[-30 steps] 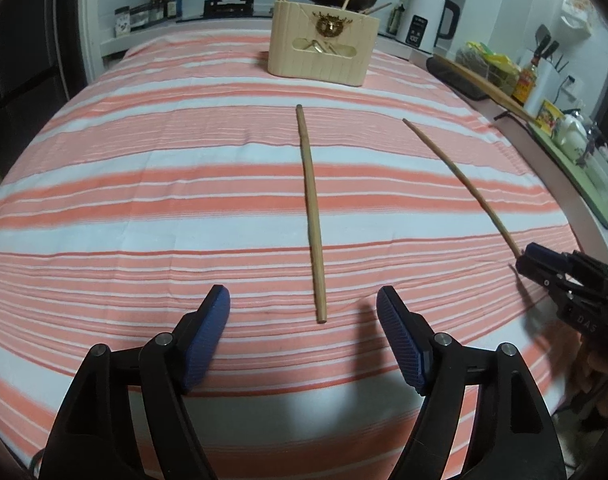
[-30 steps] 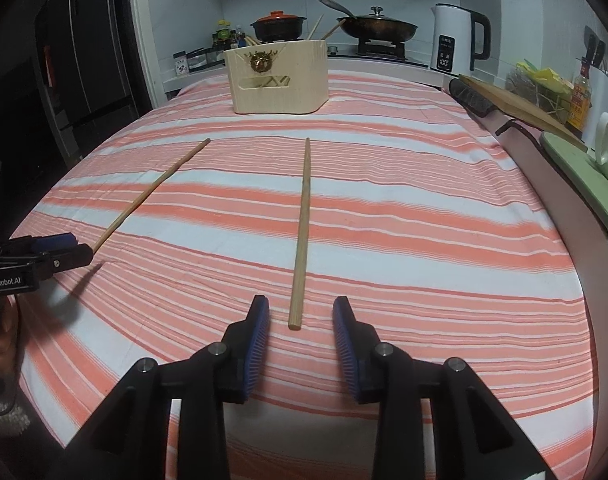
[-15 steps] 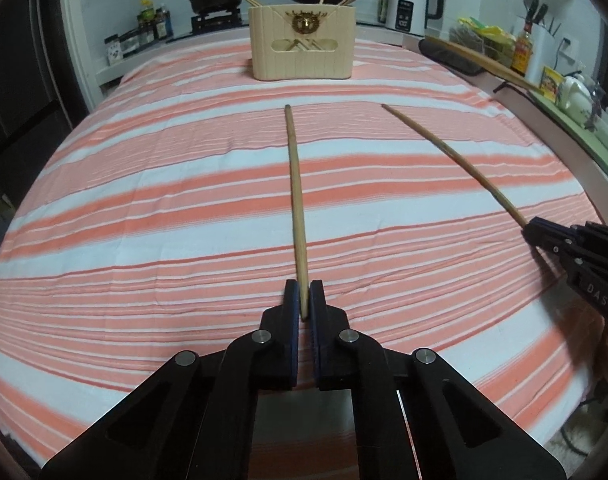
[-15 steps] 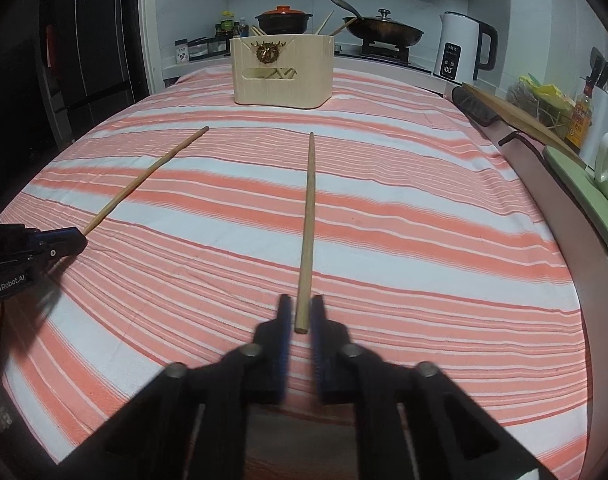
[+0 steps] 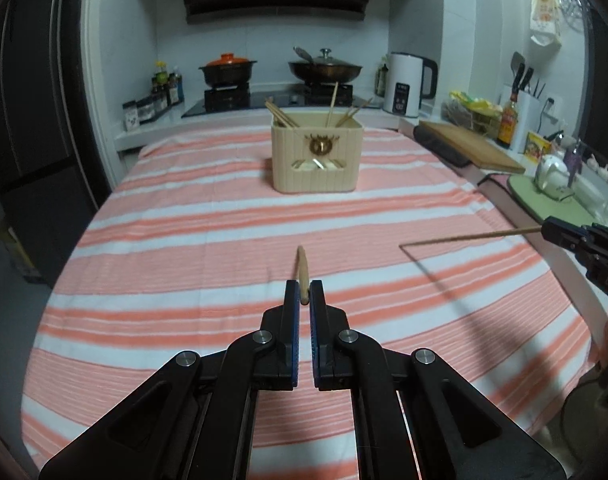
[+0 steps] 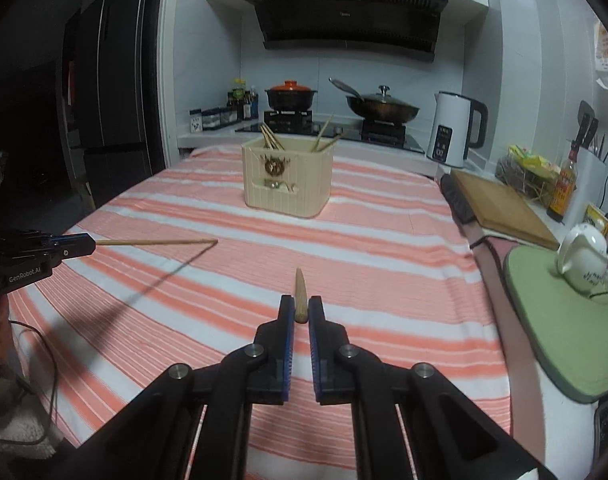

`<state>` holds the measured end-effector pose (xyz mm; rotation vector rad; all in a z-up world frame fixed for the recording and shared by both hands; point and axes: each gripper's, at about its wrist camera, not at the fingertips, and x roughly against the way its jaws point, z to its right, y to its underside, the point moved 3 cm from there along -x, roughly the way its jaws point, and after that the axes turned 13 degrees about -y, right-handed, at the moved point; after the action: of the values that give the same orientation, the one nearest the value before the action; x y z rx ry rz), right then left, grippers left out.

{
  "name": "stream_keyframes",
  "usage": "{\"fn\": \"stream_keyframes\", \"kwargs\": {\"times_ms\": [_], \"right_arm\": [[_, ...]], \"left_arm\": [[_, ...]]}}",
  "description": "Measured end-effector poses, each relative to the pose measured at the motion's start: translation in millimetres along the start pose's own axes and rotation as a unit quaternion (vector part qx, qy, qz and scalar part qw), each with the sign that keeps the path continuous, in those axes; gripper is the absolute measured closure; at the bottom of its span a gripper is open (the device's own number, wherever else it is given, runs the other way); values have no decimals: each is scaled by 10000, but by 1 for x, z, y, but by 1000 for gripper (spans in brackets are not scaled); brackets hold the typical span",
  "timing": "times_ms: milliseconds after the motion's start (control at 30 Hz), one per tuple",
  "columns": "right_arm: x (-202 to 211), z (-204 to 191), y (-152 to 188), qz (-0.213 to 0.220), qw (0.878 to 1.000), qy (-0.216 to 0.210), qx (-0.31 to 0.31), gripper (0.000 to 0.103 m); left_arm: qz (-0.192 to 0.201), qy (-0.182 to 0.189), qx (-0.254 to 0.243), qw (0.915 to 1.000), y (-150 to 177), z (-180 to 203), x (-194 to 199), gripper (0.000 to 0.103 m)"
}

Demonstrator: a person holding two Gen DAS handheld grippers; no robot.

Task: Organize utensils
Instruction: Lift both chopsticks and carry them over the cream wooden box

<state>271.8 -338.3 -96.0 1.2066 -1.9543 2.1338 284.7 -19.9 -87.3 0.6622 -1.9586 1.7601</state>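
Observation:
My left gripper (image 5: pixel 304 294) is shut on the thick end of a wooden chopstick (image 5: pixel 302 268), which points forward, lifted off the striped cloth. My right gripper (image 6: pixel 301 310) is shut on a second wooden chopstick (image 6: pixel 300 290), also raised and pointing ahead. Each view shows the other gripper at its edge holding its chopstick out over the cloth: the right gripper (image 5: pixel 551 229) with its chopstick (image 5: pixel 463 237), the left gripper (image 6: pixel 84 245) with its chopstick (image 6: pixel 156 242). A cream utensil holder (image 5: pixel 317 158) (image 6: pixel 286 176) with several chopsticks inside stands farther back on the cloth.
The table wears a pink-and-white striped cloth (image 5: pixel 224 224). Behind it are a stove with a pot (image 5: pixel 228 72) and a wok (image 5: pixel 325 70), and a white kettle (image 5: pixel 407 84). A wooden cutting board (image 6: pixel 503 204), a green mat (image 6: pixel 563 320) and a white teapot (image 6: pixel 583 258) line the right side.
Both grippers went from open around the chopsticks lying on the cloth to shut on their ends, then rose, lifting both chopsticks off the table. The views now look higher.

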Motion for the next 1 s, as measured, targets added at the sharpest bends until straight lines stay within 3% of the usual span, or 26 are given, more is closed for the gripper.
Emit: {"fn": "stream_keyframes", "kwargs": {"times_ms": [200,467,833,1000], "right_arm": [[13,-4,-40,321,9989,-348,-2,96],[20,-9,-68,504,9963,-694,-65,96],[17,-9,-106,436,9922,-1159,-151,96],[14,-7,-130,477,9924,-1137,-44,96]], "left_arm": [[254,182,125,9994,-34,-15,15,101],[379,421,277,9980,-56,-26,25,101],[488,628,353,9962,-83,-24,30,101],[448,751,417,9953,-104,-24,24,101]]}}
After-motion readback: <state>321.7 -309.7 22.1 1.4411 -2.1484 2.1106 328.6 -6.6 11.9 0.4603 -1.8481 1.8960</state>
